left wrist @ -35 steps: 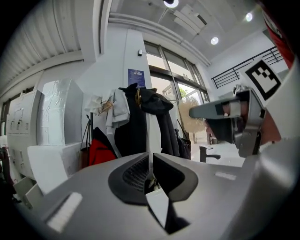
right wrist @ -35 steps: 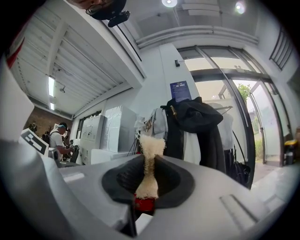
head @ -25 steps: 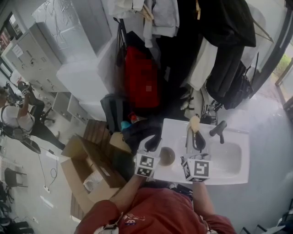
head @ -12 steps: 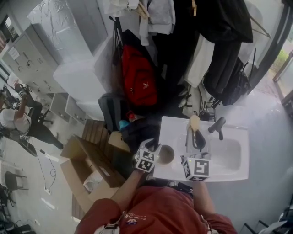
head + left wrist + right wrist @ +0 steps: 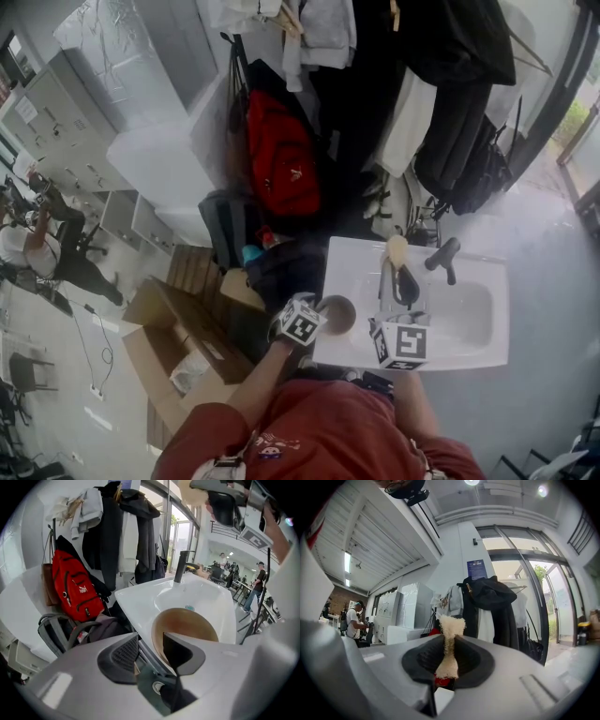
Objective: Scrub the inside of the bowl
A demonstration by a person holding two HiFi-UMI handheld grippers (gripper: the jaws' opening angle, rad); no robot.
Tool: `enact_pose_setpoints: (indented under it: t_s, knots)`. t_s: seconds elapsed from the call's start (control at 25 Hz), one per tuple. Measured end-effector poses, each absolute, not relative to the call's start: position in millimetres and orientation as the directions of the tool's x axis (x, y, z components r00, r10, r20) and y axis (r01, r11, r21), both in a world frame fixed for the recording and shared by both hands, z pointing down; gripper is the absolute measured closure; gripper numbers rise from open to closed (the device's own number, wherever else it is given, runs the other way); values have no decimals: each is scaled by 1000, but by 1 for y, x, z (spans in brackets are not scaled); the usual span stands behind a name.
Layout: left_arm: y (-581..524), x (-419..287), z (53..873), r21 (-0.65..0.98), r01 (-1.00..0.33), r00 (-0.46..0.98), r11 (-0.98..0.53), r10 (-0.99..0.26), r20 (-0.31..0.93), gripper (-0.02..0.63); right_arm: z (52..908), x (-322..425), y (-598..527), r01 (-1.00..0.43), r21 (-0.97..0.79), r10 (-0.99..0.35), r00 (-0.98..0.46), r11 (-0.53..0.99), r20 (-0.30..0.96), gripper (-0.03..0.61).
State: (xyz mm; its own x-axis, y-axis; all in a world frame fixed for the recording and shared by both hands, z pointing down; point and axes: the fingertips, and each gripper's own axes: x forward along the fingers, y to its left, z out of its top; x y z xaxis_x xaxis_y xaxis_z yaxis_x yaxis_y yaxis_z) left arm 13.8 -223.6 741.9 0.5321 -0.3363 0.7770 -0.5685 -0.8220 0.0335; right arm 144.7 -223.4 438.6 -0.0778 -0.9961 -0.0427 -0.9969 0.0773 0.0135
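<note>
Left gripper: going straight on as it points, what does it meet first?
Most likely the near rim of the brown bowl on the white sink; depth is unclear. The left gripper has just been opening its jaws, with nothing gripped between them.

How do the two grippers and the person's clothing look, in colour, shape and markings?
The left gripper and the right gripper both have smooth, light grey bodies that end in two jaws lined with black textured pads. Each carries a white marker cube printed with black squares. The person wears a red shirt.
</note>
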Motion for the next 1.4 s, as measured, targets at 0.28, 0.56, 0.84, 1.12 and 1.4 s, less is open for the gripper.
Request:
enact_pose_setpoints:
  t_s: [0.28, 0.56, 0.84, 1.12, 1.4]
  knots:
    - [-222, 22, 750, 78, -566, 550, -821, -306, 777, 504, 439, 148, -223, -997, 14, -997, -73, 72, -41, 528]
    - [-219, 22, 757, 99, -595, 521, -797, -289, 803, 569, 437, 150, -225, -997, 19, -996, -78, 77, -47, 528]
    - [-225, 20, 749, 138, -639, 537, -757, -310, 784, 584, 436, 152, -230, -997, 18, -996, -81, 80, -46, 528]
    - [-243, 17, 726, 116, -683, 542, -721, -394, 742, 591, 439, 149, -232, -996, 19, -994, -91, 91, -52, 528]
    - [-270, 21, 669, 115, -728, 590, -676, -532, 607, 592, 438, 145, -230, -996, 19, -994, -92, 91, -52, 528]
